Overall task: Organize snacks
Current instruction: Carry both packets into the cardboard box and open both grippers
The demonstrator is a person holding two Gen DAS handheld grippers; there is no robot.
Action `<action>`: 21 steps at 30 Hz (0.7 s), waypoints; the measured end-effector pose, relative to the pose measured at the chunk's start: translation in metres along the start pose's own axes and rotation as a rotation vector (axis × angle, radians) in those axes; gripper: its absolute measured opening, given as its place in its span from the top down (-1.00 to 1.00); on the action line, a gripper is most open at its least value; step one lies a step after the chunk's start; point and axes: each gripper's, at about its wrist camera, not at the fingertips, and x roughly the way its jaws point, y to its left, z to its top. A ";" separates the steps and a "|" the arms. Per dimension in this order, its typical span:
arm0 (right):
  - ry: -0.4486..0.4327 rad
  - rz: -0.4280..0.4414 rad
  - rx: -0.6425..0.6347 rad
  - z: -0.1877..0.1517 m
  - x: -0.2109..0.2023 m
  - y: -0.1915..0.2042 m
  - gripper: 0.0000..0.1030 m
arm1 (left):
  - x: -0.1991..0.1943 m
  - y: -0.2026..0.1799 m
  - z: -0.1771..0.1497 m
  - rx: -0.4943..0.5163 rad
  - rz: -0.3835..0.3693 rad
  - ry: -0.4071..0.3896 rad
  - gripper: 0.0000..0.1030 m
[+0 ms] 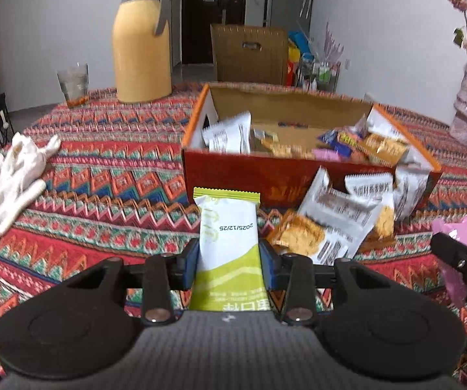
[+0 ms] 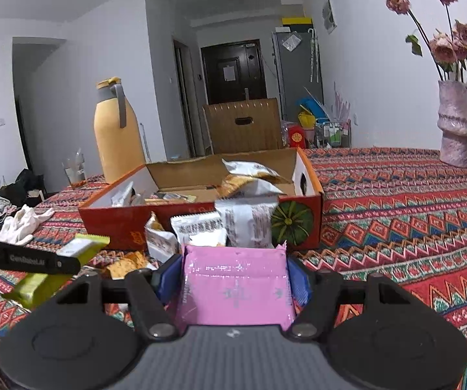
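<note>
looking down the left wrist cam, the left gripper (image 1: 228, 260) tilts down at the table, blue pads clamped on 1 green and white snack bar (image 1: 225, 247) that's held clear of the patterned tablecloth (image 1: 103, 195). dead ahead sits the red cardboard box (image 1: 249, 169), open top, a jumble of packets inside, plus a loose pile of white packets (image 1: 347, 217) leaning on its front wall, too blurry to count. 1 white glove (image 1: 9, 175) lies left, 1 yellow thermos (image 1: 142, 48) and 1 glass (image 1: 73, 83) behind it.

right wrist cam: the right gripper (image 2: 235, 279) is squeezed on 1 pink packet (image 2: 233, 286), just in front of that same box and pile. 1 vase of dried flowers (image 2: 456, 123) stands far right.
</note>
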 end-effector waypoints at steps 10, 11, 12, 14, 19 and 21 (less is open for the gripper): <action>-0.055 0.009 -0.025 0.023 -0.002 0.015 -0.29 | -0.016 0.004 0.025 -0.005 -0.018 -0.084 0.25; -0.060 0.008 -0.027 0.025 -0.001 0.016 -0.29 | -0.016 0.003 0.028 -0.006 -0.020 -0.090 0.25; -0.067 0.007 -0.031 0.028 0.000 0.017 -0.29 | -0.017 0.003 0.031 -0.006 -0.023 -0.096 0.25; -0.080 0.004 -0.035 0.034 0.002 0.019 -0.29 | -0.018 0.002 0.037 -0.004 -0.028 -0.108 0.24; -0.109 -0.006 -0.042 0.050 0.009 0.022 -0.29 | -0.014 -0.001 0.054 -0.006 -0.044 -0.131 0.25; -0.119 -0.012 -0.045 0.058 0.014 0.023 -0.29 | -0.012 -0.004 0.061 -0.006 -0.050 -0.142 0.25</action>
